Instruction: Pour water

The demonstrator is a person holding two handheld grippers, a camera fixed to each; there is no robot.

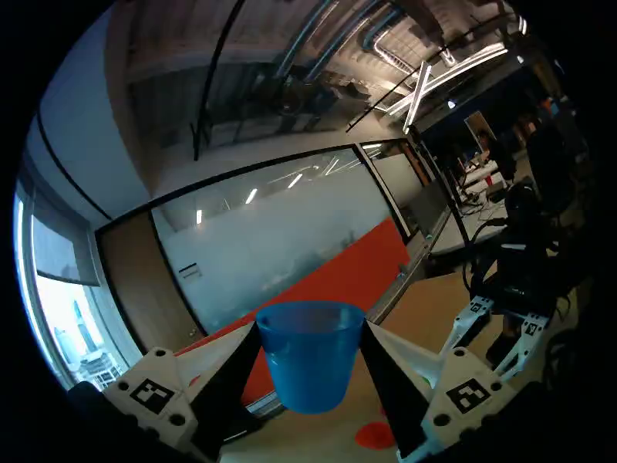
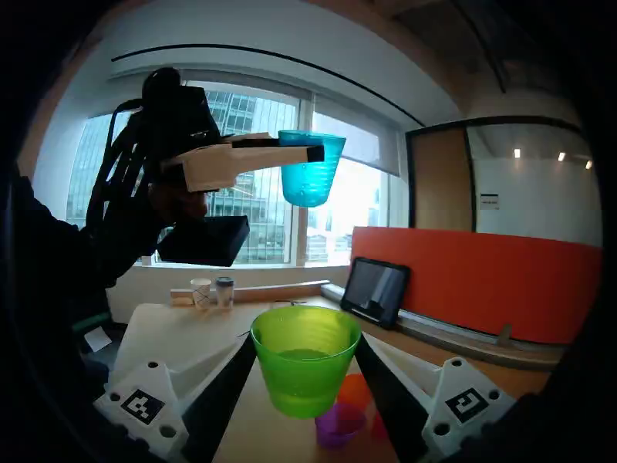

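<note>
Blue cup [image 1: 311, 363] upright, clamped in left tool [image 1: 311, 330], high w/ open air round it; right tool [image 2: 305, 339] grips green cup [image 2: 305, 378] above counter [image 2: 177, 332].

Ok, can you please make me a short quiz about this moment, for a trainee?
1. True or false: the left gripper holds the blue cup upright.
2. What stands on the table, seen under the green cup in the right gripper? A: purple cup and orange cup; B: kettle; C: plate.
3. Fill in: in the right gripper view, the blue cup is ___ than the green cup.
Key: 1 true; 2 A; 3 higher.
</note>
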